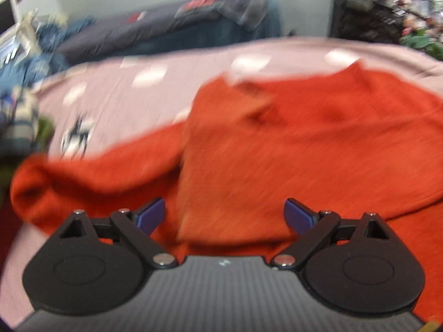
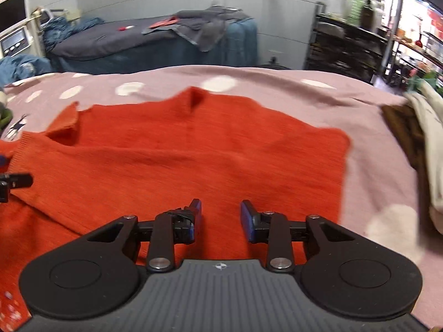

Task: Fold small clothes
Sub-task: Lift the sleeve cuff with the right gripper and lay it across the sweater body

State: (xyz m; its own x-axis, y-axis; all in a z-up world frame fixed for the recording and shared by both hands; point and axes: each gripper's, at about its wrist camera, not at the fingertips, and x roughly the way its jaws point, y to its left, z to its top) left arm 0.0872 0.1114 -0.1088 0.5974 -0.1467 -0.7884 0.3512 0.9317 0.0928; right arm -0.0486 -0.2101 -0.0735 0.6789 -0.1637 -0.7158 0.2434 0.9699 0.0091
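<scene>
Left gripper (image 1: 224,215) gapes over blurred orange sweater (image 1: 304,144).

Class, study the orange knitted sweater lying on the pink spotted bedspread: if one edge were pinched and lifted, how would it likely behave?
The orange sweater would probably drape and sag, since it already lies in soft wrinkles. Its sleeve would likely trail limply behind. The knit looks grippy, so it should not slip easily on the bedspread.
</scene>
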